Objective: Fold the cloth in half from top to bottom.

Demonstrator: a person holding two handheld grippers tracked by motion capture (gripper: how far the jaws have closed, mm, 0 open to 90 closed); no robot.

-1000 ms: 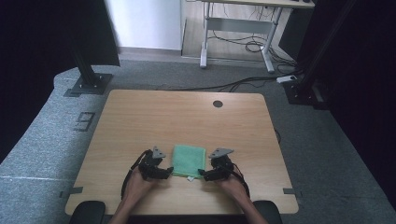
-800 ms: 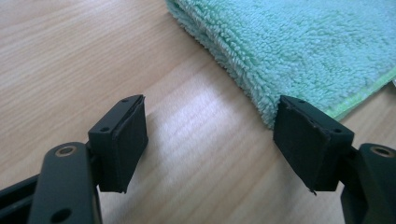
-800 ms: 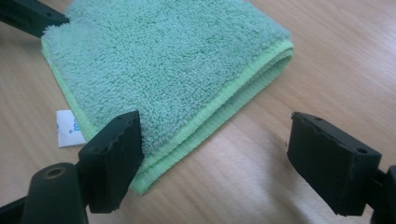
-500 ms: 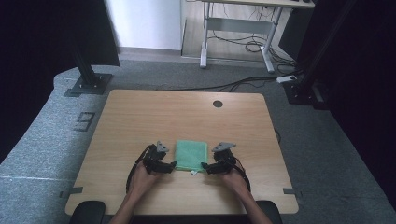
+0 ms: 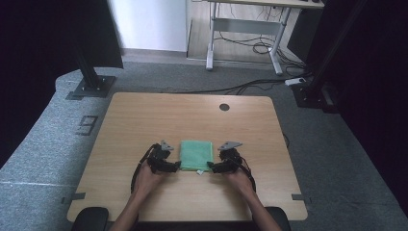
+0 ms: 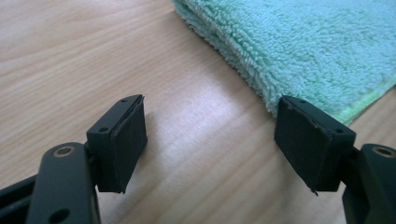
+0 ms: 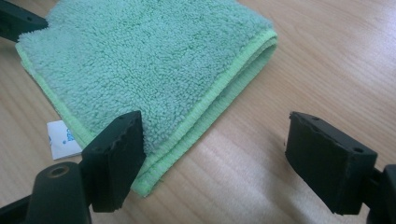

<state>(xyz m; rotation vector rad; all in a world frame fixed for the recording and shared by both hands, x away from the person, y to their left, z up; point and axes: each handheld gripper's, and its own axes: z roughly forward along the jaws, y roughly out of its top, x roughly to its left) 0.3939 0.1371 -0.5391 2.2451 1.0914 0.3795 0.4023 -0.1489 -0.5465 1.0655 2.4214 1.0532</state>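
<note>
A folded green towel (image 5: 196,155) lay flat on the wooden surface (image 5: 144,115), low in the middle of the high view. The left gripper (image 5: 175,166) sat at its lower left corner, the right gripper (image 5: 211,168) at its lower right, each with fingers spread and pinching nothing. This looked like the approach for a two-handed grasp. Next, each gripper would probably need to slide one finger under a corner, then close on the layers.

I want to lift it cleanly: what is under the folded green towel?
The green towel lies flat on the wooden table. A white label pokes out from under its near edge. Anything else beneath is covered.
</note>
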